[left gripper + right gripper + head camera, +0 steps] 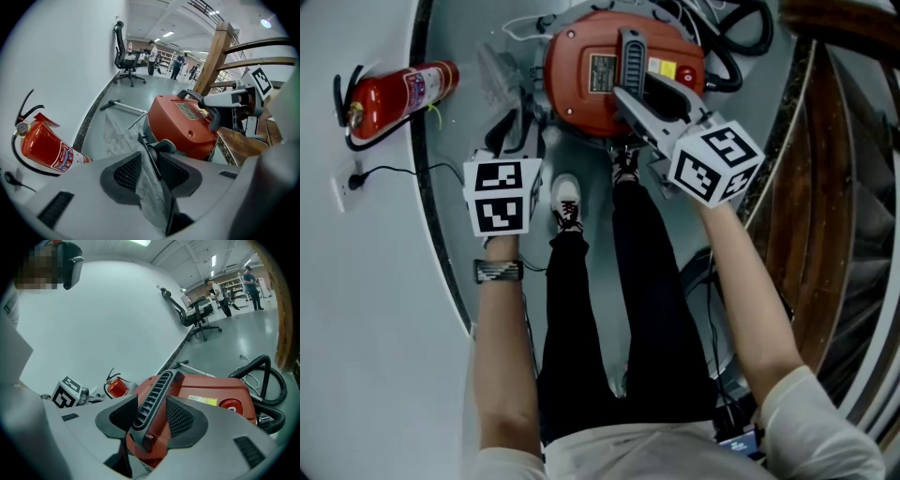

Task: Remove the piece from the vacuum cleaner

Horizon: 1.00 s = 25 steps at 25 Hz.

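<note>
The red vacuum cleaner (pixel 591 103) stands on the floor ahead of my feet. Its ribbed black handle (pixel 154 399) lies between the pads of my right gripper (pixel 151 416), which stands open with thin gaps on both sides. In the head view that right gripper (pixel 639 94) reaches over the handle (pixel 630 52). My left gripper (pixel 150 176) is shut on a grey fabric filter piece (pixel 117 136) with a black rim, at the vacuum cleaner's (pixel 183 126) left side. In the head view the left gripper (pixel 517 131) points down just below the filter piece (pixel 502 75).
A red fire extinguisher (pixel 398 94) lies by the curved wall, near a socket with a cable (pixel 352 183). A black hose (pixel 741 37) coils behind the vacuum. A wooden stair railing (pixel 834 187) runs along the right. My shoes (pixel 567 202) stand close to the vacuum. An office chair (pixel 124 51) and people are far off.
</note>
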Each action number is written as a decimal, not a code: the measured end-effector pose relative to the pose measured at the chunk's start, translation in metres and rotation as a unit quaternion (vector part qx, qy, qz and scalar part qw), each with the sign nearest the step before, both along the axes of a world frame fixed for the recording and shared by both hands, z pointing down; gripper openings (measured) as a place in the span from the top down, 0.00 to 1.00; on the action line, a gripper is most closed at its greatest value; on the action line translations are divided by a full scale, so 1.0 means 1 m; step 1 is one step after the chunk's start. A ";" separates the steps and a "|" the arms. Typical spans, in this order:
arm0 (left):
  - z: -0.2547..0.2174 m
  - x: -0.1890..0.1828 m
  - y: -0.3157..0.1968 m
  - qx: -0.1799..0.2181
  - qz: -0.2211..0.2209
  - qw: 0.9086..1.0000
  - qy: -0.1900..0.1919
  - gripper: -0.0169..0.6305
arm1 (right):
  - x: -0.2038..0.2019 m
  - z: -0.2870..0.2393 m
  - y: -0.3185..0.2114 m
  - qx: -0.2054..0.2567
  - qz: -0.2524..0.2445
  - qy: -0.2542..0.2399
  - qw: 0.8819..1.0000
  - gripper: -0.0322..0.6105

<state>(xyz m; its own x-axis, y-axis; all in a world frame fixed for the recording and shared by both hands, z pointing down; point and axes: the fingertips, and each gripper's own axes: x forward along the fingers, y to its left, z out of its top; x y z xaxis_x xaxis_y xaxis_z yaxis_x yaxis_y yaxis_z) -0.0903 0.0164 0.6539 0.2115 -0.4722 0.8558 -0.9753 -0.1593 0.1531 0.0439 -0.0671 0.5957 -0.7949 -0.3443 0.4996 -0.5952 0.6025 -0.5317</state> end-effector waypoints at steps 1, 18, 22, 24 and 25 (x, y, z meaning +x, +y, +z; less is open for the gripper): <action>0.000 0.000 0.000 0.000 -0.002 1.000 -0.001 0.79 | 0.000 0.000 0.000 0.001 0.001 0.000 1.000 0.66; 0.002 -0.017 0.002 -0.009 -0.013 0.999 -0.028 0.89 | 0.000 0.001 0.000 -0.005 0.000 -0.002 1.000 0.66; 0.002 -0.016 0.003 0.007 -0.013 0.999 -0.045 0.85 | 0.000 0.001 0.000 -0.005 0.000 -0.002 1.000 0.66; 0.002 -0.016 0.004 0.014 -0.017 0.998 -0.050 0.83 | 0.000 0.001 0.000 -0.005 -0.001 -0.002 1.000 0.66; 0.002 -0.016 0.004 0.015 -0.020 0.998 -0.052 0.83 | 0.000 0.001 0.000 -0.006 -0.001 -0.002 1.000 0.66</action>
